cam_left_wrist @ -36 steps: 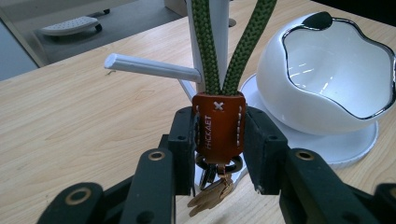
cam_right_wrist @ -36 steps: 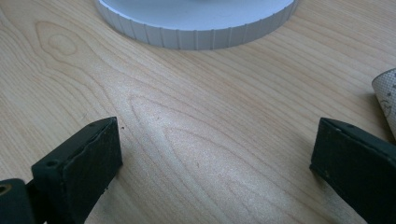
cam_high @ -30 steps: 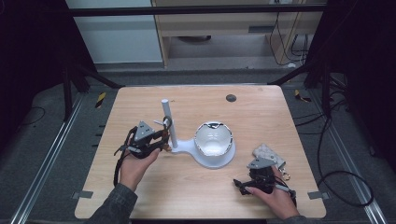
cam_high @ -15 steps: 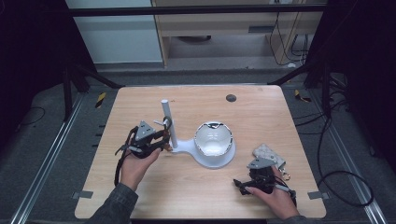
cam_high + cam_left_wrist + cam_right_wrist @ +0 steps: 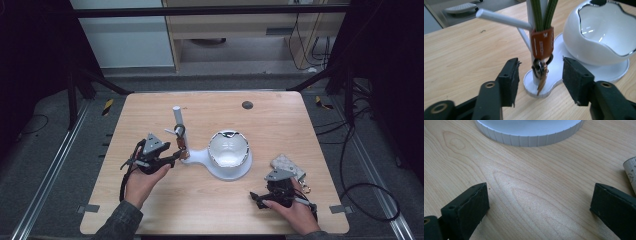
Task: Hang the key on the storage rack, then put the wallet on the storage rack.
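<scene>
A key ring (image 5: 540, 71) with an orange leather tag (image 5: 542, 43) and a green cord (image 5: 543, 12) hangs from a peg (image 5: 502, 19) on the white stand's post (image 5: 177, 120). My left gripper (image 5: 542, 75) faces it. Its jaws have just been opening, and the keys dangle between the pads without touching either. From above, the left gripper (image 5: 177, 155) sits left of the post. The stand's white bowl (image 5: 228, 149) is to the right. My right gripper (image 5: 257, 197) rests open near the front right of the table, with bare wood between its jaws (image 5: 539, 205).
The stand's flat white base (image 5: 529, 138) lies just ahead of the right gripper. A pale mesh cloth (image 5: 287, 164) lies by the right hand, near the table's right edge. A dark round hole (image 5: 247, 105) marks the far side of the tabletop.
The left gripper's jaws have parted and let go of the key ring, which now hangs from the stand. Neither hand has moved.
</scene>
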### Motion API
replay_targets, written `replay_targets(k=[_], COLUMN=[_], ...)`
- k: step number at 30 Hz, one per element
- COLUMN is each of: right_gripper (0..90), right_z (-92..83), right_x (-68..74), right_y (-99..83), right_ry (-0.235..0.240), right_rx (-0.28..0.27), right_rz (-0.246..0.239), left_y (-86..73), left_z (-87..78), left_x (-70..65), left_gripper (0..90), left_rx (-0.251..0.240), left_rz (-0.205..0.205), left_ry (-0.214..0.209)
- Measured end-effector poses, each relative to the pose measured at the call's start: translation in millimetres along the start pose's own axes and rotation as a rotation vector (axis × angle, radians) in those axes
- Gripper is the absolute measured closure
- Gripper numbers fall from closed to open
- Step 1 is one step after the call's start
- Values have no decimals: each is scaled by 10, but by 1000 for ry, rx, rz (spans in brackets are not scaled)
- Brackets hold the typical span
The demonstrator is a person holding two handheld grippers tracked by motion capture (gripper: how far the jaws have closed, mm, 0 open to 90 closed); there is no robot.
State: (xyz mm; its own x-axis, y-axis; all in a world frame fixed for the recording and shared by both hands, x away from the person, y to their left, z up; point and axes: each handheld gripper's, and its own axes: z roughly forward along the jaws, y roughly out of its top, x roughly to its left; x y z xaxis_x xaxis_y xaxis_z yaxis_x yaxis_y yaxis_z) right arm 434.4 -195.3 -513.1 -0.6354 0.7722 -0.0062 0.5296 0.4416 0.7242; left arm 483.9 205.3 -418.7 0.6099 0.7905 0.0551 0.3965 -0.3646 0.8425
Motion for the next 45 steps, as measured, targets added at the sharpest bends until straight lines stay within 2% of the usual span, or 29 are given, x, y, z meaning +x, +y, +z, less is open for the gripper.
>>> replay_targets(k=[5, 11, 18, 21, 24, 26, 28, 31, 34, 40, 41, 43, 45], right_gripper=[18, 17, 16, 16, 42, 52, 58, 51, 60, 103, 113, 126, 131], right_z=[0, 0, 0, -1, -14, -29, -59, -104, -185, -376, -425, -510, -580], right_x=[0, 0, 2, 3, -4, -18, -20, -25, -31, -165, -218, -305, -399], right_y=[0, 0, 1, 1, 22, 38, 53, 69, 97, 192, 205, 229, 245], right_ry=[0, 0, -2, -2, 12, 12, -6, -13, -6, -55, -77, -106, -129], right_rx=[0, 0, 1, 1, 20, 28, 18, 14, 16, 56, 72, 98, 119], right_rz=[0, 1, 4, 5, -10, -12, -17, -17, -56, -29, -31, -27, -8], left_y=[-110, -254, -393, -458, -538, -590, -626, -655, -662, -760, -775, -790, -799], left_z=[-18, 15, 58, 108, 172, 207, 239, 287, 307, 351, 358, 362, 368], left_x=[37, 125, 242, 290, 321, 336, 338, 337, 328, 332, 336, 346, 356], left_gripper=[300, 147, 103, 59, 56, 57, 57, 60, 62, 59, 59, 52, 43], left_rx=[50, 98, 130, 165, 192, 199, 206, 209, 221, 258, 263, 259, 256], left_rz=[3, -25, -60, -60, -59, -61, -57, -30, -13, -12, -13, -38, -45], left_ry=[7, 26, 35, 25, 44, 36, 24, 42, 28, 27, 22, 7, 5])
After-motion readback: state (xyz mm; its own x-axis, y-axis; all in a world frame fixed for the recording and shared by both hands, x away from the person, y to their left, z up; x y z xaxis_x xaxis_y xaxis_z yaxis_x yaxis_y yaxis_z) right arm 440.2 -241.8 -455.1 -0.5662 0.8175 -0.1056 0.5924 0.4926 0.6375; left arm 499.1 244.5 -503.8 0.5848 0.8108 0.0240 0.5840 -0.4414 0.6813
